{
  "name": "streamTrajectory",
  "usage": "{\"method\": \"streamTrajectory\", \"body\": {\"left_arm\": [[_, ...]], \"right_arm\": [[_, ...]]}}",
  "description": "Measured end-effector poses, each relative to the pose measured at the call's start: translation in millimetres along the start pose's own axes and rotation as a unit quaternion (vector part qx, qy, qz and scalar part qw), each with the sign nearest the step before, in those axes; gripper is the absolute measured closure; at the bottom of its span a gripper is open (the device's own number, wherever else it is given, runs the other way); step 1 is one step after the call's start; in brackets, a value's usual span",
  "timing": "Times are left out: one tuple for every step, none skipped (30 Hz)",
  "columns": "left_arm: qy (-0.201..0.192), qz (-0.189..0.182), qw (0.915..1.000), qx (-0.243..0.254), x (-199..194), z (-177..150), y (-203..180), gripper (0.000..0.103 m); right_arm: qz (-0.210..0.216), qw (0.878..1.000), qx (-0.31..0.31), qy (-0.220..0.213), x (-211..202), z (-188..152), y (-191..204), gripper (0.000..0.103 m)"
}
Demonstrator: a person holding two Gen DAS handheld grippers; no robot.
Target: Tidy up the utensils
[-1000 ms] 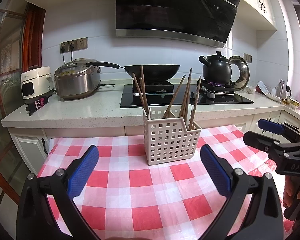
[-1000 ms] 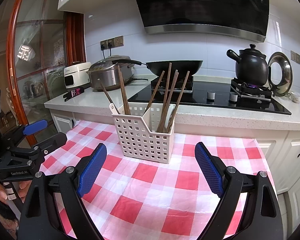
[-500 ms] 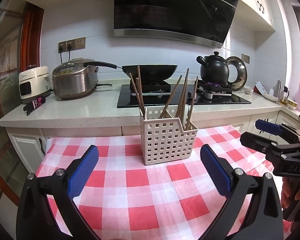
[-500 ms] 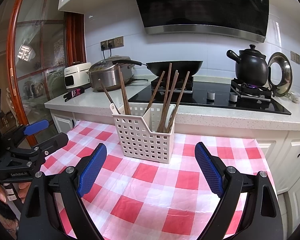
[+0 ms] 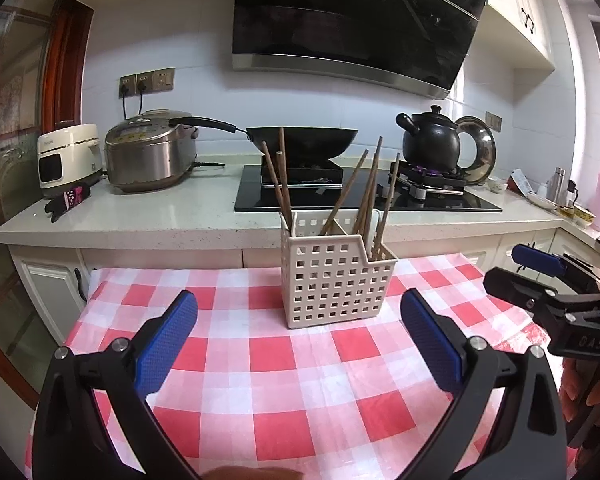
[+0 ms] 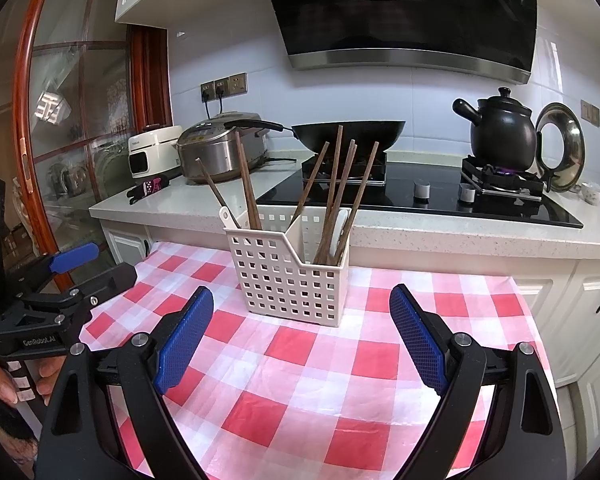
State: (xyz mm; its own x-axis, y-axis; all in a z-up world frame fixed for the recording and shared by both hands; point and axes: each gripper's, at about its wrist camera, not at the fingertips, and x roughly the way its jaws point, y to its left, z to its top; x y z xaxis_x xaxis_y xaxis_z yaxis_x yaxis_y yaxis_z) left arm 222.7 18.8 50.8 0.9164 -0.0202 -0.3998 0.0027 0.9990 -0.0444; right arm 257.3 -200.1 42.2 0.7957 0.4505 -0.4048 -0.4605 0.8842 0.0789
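One basket (image 6: 288, 276), six chopsticks (image 6: 342, 196), one spoon (image 6: 229, 216), two grippers (image 5: 298, 340)

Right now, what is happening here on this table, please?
A person holds a two-finger gripper in each hand over a red checked tablecloth. Both the left gripper and the right gripper are open and empty, pointed at a white utensil basket. Wooden chopsticks stand in both compartments, and a white spoon sits in the left one. Nothing is being gripped.

White perforated caddy (image 5: 332, 284) upright on checked cloth — brown chopsticks (image 6: 336, 196) leaning inside.
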Motion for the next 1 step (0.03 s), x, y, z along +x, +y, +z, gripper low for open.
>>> {"method": "streamTrajectory", "body": {"left_arm": [[-0.001,0.002,1.0000,0.002,-0.4,0.0,-0.8,0.005]], "right_arm": [[0.000,1.000,0.000,0.000,0.0,0.2,-0.2,0.018]]}}
